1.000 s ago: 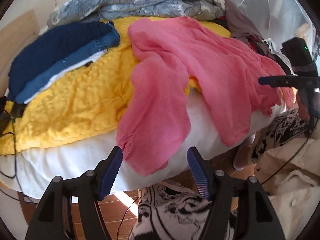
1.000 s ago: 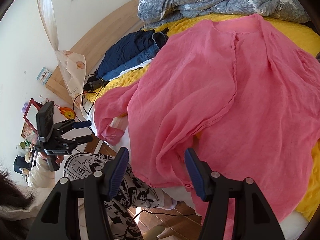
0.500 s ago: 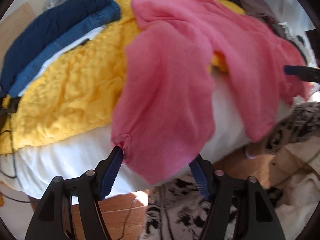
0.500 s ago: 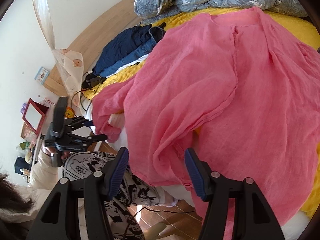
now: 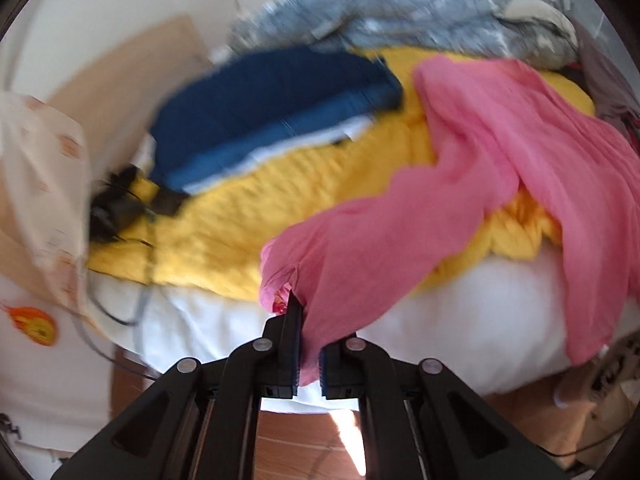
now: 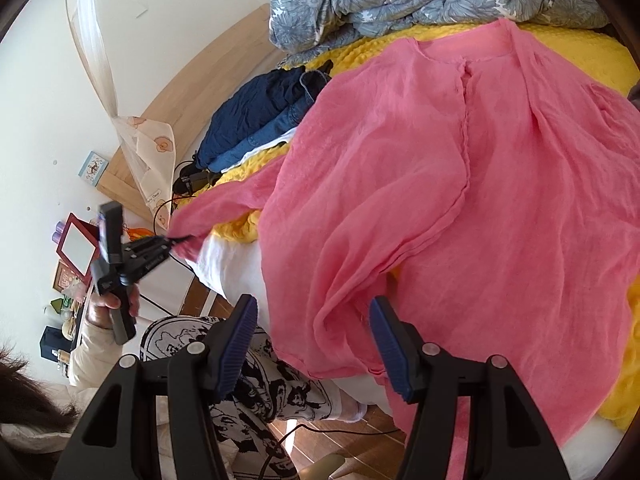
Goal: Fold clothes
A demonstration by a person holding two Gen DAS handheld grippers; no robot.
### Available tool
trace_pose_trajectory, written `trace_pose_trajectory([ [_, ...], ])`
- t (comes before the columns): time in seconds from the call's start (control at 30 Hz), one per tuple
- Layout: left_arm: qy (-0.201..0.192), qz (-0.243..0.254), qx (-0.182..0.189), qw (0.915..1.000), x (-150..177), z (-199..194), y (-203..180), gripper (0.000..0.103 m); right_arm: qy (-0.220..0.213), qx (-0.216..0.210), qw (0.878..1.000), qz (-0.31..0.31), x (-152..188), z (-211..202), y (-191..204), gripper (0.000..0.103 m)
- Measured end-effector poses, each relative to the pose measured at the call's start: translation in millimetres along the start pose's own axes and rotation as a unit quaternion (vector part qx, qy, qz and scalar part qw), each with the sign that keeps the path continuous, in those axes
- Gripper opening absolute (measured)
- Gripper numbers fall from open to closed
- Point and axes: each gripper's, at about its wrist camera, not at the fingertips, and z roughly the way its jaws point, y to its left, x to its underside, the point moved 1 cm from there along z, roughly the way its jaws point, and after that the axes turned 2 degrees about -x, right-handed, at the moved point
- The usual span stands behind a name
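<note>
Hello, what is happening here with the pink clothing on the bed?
A person is folding clothes with two hand-held grippers. The left gripper is shut on the sleeve end of the pink shirt, which lies spread over the yellow blanket. The right gripper is open at the shirt's lower hem, gripping nothing.

White wall (image 6: 36,92), sunlit wooden floor (image 5: 308,444)

My left wrist view looks down close at the bed's (image 5: 460,320) edge; my right sits farther along it, sharing its pink shirt (image 6: 460,200).
</note>
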Motion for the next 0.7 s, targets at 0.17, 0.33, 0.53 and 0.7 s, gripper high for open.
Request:
trace_pose_trajectory([
  [0.17, -0.035, 0.013, -0.021, 0.9991, -24, -25, 2, 0.007, -0.008, -0.005, 1.0, -0.008, -1, -6, 4, 0.061],
  [0.33, -0.06, 0.026, -0.01, 0.9978, -46, -49, -7, 0.007, -0.029, -0.016, 0.999, -0.003, -2, -19, 3, 0.061],
  [0.53, -0.122, 0.034, -0.008, 0.9919, -99, -90, -16, 0.007, -0.074, -0.025, 0.997, 0.015, -2, -44, -3, 0.061],
  [0.7, -0.182, 0.072, 0.035, 0.98, -153, -136, -59, 0.007, -0.116, -0.024, 0.993, 0.025, -1, -68, -9, 0.061],
])
